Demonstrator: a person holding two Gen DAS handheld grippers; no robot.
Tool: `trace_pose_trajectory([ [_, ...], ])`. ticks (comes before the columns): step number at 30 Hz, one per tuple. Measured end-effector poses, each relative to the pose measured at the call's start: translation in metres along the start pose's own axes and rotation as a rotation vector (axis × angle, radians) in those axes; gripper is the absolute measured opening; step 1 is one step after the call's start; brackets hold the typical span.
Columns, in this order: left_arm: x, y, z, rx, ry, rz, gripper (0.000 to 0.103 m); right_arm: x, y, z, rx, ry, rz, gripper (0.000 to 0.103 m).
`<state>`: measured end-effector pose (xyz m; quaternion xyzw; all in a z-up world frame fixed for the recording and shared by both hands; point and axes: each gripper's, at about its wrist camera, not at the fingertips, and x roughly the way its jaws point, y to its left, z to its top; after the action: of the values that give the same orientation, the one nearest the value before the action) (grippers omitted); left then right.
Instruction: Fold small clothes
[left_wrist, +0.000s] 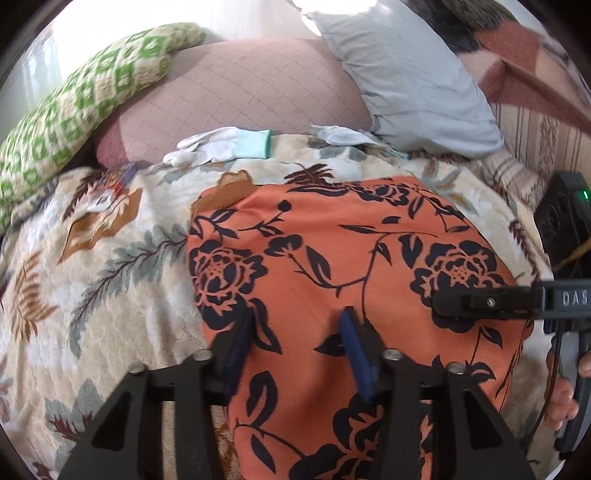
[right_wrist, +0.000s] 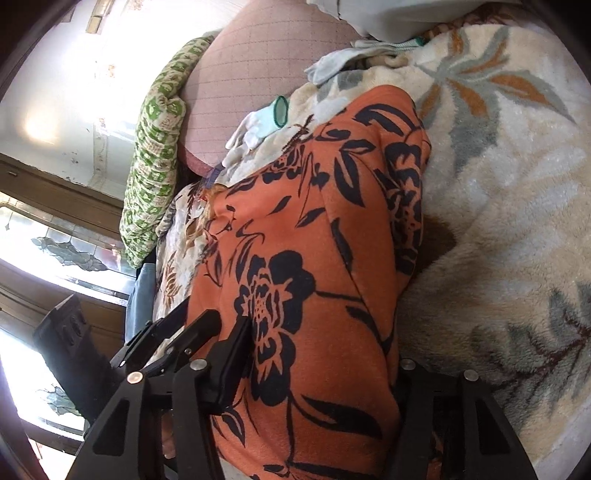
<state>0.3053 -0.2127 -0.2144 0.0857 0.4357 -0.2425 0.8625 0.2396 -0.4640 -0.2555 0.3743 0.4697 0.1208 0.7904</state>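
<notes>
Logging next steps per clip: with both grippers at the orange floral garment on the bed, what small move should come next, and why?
Probably close the left gripper on the orange floral garment: its jaws stand open over the cloth near its near-left edge, gripping nothing, and the garment lies flat on the floral blanket.

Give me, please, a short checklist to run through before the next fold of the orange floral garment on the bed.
1. Orange floral garment lies flat on the blanket: ok.
2. Left gripper open over the garment's near part, fingers apart: ok.
3. Right gripper has cloth between its fingers: cannot tell; one finger is hidden under the fabric.
4. Right gripper reaches over the garment's right edge in the left wrist view: ok.
5. White gloves lie beyond the garment, apart from it: ok.
6. Far edge free of wrinkles: cannot tell.
</notes>
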Motion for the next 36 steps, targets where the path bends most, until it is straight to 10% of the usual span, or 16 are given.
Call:
trace_pose_trajectory([
  [6,-0.029,0.016,0.009,-0.038,-0.041,-0.124,0.009,-0.005,0.037,-0.001,-0.041,-0.021,0.062,0.054],
  [13,-0.05,0.083,0.001,-0.166,-0.004,-0.012,0.011,0.003,0.072,-0.007,-0.08,-0.039,0.016,0.049],
  [21,-0.011,0.092,-0.015,-0.306,0.145,-0.313,0.073,0.01,0.018,-0.004,0.049,0.005,-0.012,0.049],
  [25,0.014,0.065,-0.012,-0.283,0.223,-0.248,0.087,0.019,0.01,-0.001,0.078,0.018,0.03,0.049],
  [27,0.027,0.061,-0.021,-0.384,0.272,-0.382,0.087,0.021,0.006,-0.001,0.085,0.022,0.039,0.049],
  [29,0.023,0.047,-0.021,-0.332,0.238,-0.337,0.085,0.025,0.0,-0.001,0.1,0.029,0.054,0.049],
  [31,0.016,0.038,-0.019,-0.289,0.206,-0.324,0.051,0.024,-0.001,-0.002,0.107,0.022,0.064,0.049],
  [36,-0.014,0.038,-0.009,-0.244,0.139,-0.324,0.04,0.012,0.025,-0.005,0.047,-0.016,0.095,0.049],
])
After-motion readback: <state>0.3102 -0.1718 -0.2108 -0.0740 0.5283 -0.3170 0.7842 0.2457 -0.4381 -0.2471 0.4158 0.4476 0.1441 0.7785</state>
